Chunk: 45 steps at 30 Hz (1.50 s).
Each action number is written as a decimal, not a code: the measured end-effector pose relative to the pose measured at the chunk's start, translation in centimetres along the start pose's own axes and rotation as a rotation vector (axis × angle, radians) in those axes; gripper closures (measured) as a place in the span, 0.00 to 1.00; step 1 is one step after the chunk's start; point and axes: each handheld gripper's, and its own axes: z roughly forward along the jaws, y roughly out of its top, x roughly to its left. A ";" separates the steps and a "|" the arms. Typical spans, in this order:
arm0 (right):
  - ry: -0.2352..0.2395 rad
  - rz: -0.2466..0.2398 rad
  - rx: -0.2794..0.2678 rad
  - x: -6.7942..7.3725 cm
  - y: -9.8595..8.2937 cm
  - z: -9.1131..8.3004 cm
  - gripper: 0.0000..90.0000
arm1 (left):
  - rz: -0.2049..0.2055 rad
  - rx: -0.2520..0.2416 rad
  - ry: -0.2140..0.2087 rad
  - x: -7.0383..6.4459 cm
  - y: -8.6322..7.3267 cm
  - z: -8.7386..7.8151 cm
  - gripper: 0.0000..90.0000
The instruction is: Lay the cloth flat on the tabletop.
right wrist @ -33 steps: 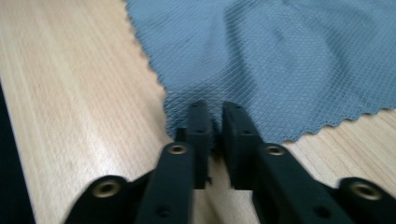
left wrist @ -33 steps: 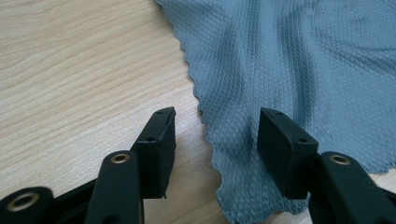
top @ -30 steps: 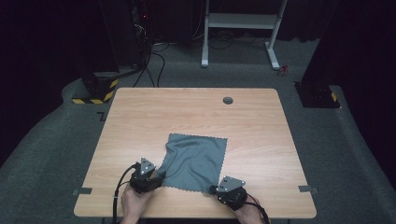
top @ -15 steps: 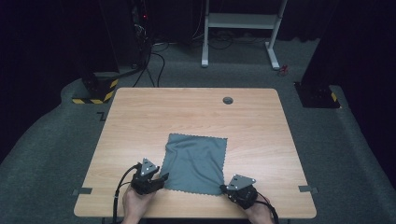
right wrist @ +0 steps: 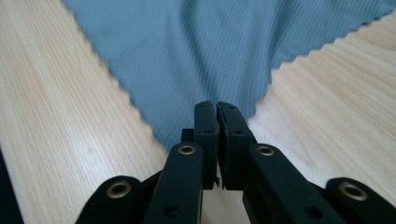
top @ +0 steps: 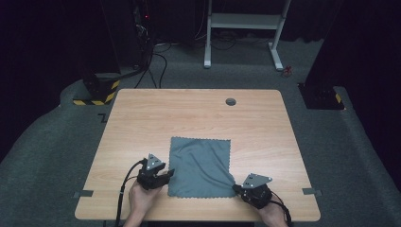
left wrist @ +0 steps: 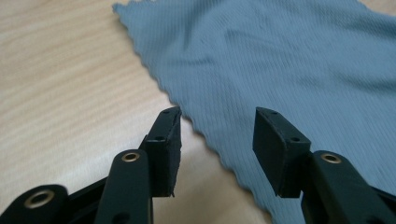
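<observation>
A grey-blue cloth [top: 201, 165] with a scalloped edge lies nearly flat on the wooden table [top: 189, 113], near its front edge. My left gripper [top: 169, 174] rests at the cloth's left side. In the left gripper view it [left wrist: 217, 116] stands open, its jaws straddling the cloth's [left wrist: 280, 60] edge low over the wood, with nothing pinched between them. My right gripper [top: 236, 188] is at the cloth's near right corner. In the right gripper view its jaws [right wrist: 215, 106] are pressed together on that corner of the cloth [right wrist: 196, 51], which is drawn out into a point.
A round cable hole [top: 231, 101] sits near the table's far edge. Tape strips [top: 83, 194] [top: 308, 191] mark the front corners. A white desk frame [top: 246, 21] and cables [top: 156, 61] stand on the carpet beyond the table.
My right gripper has moved to the right along the front edge, dragging the cloth's near right corner with it and smoothing the cloth. The left gripper has barely moved.
</observation>
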 end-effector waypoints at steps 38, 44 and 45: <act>-0.243 0.386 -0.021 -12.1 7.8 9.1 0.74 | -0.072 0.070 0.133 5.4 7.8 9.0 0.65; -0.236 0.289 0.033 -11.5 8.8 9.6 0.98 | -0.042 0.071 0.098 5.2 7.7 9.2 0.83; -0.236 0.289 0.033 -11.5 8.8 9.6 0.98 | -0.042 0.071 0.098 5.2 7.7 9.2 0.88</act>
